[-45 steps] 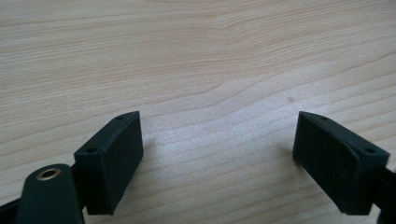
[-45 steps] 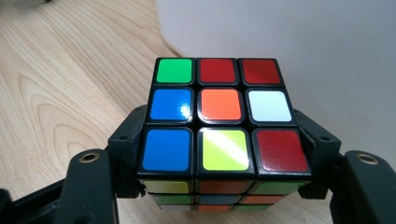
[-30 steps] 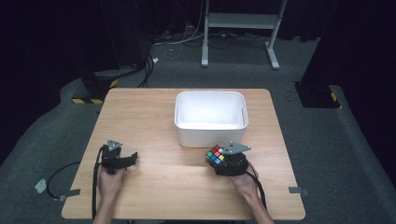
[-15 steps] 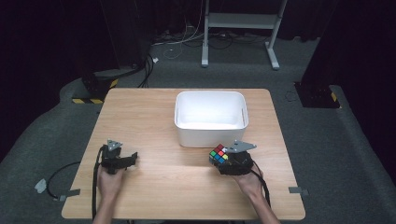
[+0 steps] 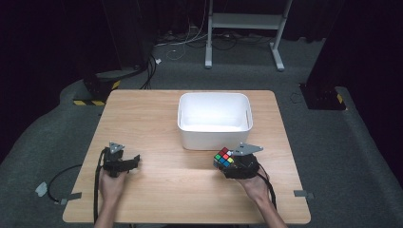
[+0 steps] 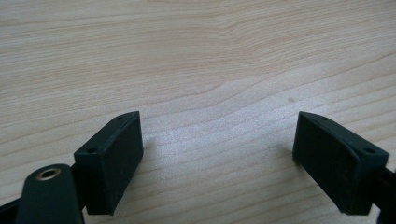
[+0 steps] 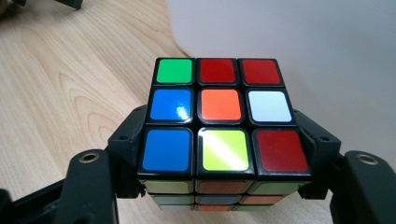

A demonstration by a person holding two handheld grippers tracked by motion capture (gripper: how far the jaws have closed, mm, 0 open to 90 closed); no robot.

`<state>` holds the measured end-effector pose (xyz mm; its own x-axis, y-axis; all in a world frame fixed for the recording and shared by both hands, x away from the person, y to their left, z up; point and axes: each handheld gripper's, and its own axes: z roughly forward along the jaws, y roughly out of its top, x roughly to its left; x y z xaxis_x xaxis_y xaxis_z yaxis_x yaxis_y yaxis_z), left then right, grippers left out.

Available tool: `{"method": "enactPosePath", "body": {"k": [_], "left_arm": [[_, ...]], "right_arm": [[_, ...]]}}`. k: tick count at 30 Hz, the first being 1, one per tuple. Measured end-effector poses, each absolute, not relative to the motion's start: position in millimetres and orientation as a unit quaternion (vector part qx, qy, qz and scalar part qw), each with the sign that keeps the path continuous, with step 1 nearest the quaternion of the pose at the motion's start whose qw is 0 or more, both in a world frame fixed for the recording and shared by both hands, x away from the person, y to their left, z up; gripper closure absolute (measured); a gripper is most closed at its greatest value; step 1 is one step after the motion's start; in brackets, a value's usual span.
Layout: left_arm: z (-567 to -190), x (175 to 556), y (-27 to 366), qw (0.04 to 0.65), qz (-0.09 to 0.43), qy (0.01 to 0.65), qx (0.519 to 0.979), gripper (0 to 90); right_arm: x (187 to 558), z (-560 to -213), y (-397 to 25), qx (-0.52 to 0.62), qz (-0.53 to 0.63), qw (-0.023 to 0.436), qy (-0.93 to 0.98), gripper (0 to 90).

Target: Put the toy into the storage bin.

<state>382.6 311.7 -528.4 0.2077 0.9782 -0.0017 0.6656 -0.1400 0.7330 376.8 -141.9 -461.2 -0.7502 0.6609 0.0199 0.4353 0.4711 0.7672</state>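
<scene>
Dark room, grey carpet, cables on the floor behind, and out front a pale wood table (image 5: 157, 118) under even light. Dead centre toward the far edge, a white bin (image 5: 214, 119), mouth up, nothing visible inside, probably parked there as the drop point within easy reach of either hand. Down at the near right, the right gripper (image 5: 234, 163) clamped on a cube (image 5: 224, 157), jaws pressing its two opposite sides, seen close in the right gripper view with the scrambled top face (image 7: 223, 116) turned up. Held level and square, likely so it cannot twist out on the way over the rim. Cube just short of the bin's near wall, that white wall looming right behind it in the right gripper view, so apparently lifted for a short hop forward. Over at the near left, the left gripper (image 5: 124, 163) low over bare wood, jaws spread wide with nothing between them, well apart from the cube and, by the look of it, simply waiting.
</scene>
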Motion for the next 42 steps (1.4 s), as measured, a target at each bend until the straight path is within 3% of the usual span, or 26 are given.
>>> {"method": "enactPosePath", "body": {"k": [42], "left_arm": [[-528,383,312,0.311,0.251,0.577,0.712,16.3]], "right_arm": [[370,-422,-153,0.309,0.409,0.146,0.846,33.8]]}}
